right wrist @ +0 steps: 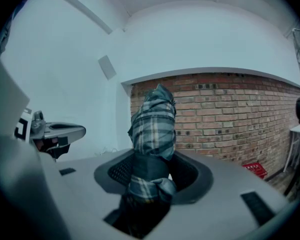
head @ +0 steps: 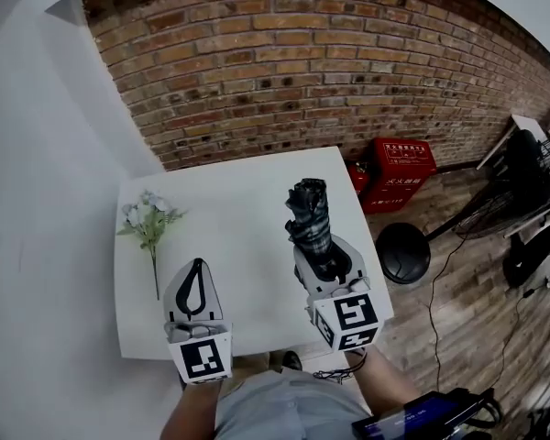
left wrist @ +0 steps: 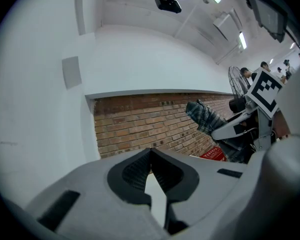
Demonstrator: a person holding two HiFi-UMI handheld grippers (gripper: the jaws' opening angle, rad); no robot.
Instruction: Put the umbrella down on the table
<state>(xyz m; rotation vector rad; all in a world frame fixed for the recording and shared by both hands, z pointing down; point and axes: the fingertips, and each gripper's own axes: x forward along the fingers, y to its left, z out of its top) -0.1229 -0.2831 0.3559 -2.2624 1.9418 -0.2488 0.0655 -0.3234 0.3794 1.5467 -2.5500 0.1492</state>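
A folded dark plaid umbrella (head: 310,218) sticks out forward from my right gripper (head: 328,262), whose jaws are shut on it above the right part of the white table (head: 229,200). In the right gripper view the umbrella (right wrist: 151,134) rises between the jaws and hides their tips. My left gripper (head: 196,296) hovers over the table's near left part with its jaws closed together and nothing between them. From the left gripper view the umbrella (left wrist: 206,118) and the right gripper's marker cube (left wrist: 266,90) show at the right.
A sprig of white artificial flowers (head: 148,220) lies on the table's left side. Behind the table is a brick wall (head: 302,62). Two red boxes (head: 394,170), a black round stool (head: 403,251) and a fan stand (head: 522,200) are on the floor at right.
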